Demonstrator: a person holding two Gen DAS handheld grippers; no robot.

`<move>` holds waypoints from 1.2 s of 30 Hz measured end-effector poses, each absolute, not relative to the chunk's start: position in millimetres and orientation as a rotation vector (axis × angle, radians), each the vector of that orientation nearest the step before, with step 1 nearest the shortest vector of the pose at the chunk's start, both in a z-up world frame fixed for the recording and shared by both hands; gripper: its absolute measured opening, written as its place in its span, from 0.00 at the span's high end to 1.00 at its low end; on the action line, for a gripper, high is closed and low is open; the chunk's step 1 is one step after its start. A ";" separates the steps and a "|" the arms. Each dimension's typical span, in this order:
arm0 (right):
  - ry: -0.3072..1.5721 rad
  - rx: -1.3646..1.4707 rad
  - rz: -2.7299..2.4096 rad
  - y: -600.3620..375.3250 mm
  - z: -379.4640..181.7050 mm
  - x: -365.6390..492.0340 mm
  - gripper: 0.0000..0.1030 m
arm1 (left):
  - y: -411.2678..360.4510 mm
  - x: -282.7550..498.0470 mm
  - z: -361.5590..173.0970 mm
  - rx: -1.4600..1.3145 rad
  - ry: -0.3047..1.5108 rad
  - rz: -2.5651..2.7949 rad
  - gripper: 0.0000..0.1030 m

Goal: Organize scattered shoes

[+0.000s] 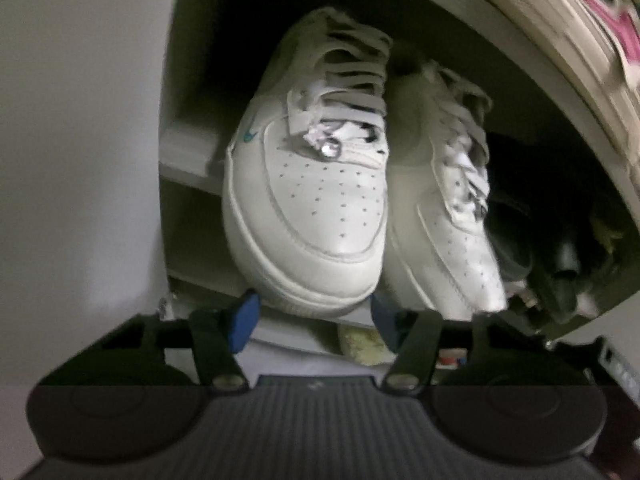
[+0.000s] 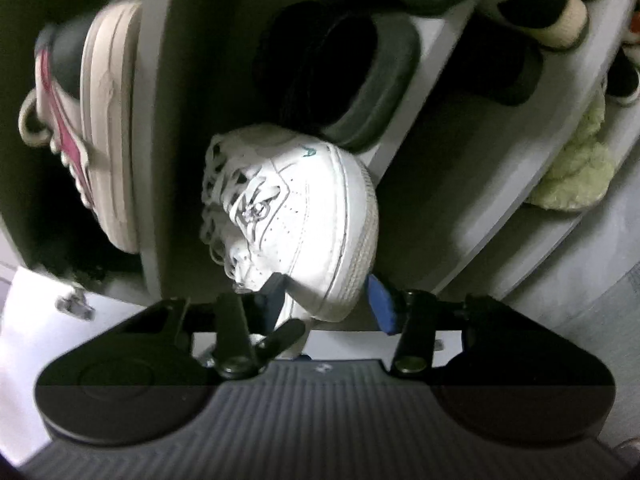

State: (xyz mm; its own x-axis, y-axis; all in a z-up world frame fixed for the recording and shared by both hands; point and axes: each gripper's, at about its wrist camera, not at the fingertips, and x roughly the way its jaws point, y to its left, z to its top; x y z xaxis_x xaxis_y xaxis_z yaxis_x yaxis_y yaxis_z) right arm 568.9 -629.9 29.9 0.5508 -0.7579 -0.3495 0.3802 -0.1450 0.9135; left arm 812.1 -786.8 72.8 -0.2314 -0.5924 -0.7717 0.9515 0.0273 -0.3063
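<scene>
White sneakers shelved, seemingly paired.

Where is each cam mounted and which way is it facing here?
Left wrist: on the left tool, looking along its blue-padded fingers into a shelf compartment at two white sneakers; the near white sneaker sits between the open fingers.
Right wrist: on the right tool, view rolled sideways, facing the same rack; fingers straddle a white sneaker toe.
Shared: white sneakers, pink-striped shoe.
</scene>
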 end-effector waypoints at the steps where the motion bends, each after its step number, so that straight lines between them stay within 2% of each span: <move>1: -0.316 1.381 -1.019 -632.5 33.2 575.0 0.54 | -789.9 813.6 73.1 0.501 0.970 -1.525 0.43; 5: -0.259 1.364 -1.008 -643.4 35.9 588.9 0.56 | -809.1 826.9 71.3 0.500 0.982 -1.430 0.75; 8: -0.259 1.358 -1.013 -654.6 35.0 592.2 0.58 | -827.1 833.5 66.5 0.515 0.999 -1.382 0.76; 10: -0.253 1.346 -1.016 -667.1 34.2 596.2 0.60 | -828.2 832.1 65.8 0.522 0.990 -1.384 0.73; 14: -0.213 1.310 -1.017 -681.9 37.3 601.1 0.61 | -817.8 824.6 69.8 0.532 0.949 -1.416 0.44; 16: -0.189 1.288 -1.024 -674.3 43.4 598.6 0.61 | -802.5 813.4 74.7 0.547 0.939 -1.463 0.40; 21: -0.040 1.239 -1.108 -601.8 49.0 570.8 0.60 | -755.0 774.1 83.9 0.612 0.899 -1.602 0.21; 25: 0.080 1.291 -1.250 -503.0 30.5 520.7 0.60 | -689.5 716.1 79.3 0.697 0.824 -1.739 0.11; 28: 0.180 1.382 -1.383 -418.0 2.0 478.6 0.60 | -644.4 670.3 60.4 0.774 0.813 -1.759 0.10; 32: 0.107 1.602 -1.612 -294.3 -56.0 392.7 0.60 | -569.2 622.0 16.9 0.851 0.837 -1.728 0.05; 36: 0.095 1.657 -1.881 -207.9 -109.3 305.0 0.60 | -504.0 576.0 -44.8 0.925 0.894 -1.679 0.05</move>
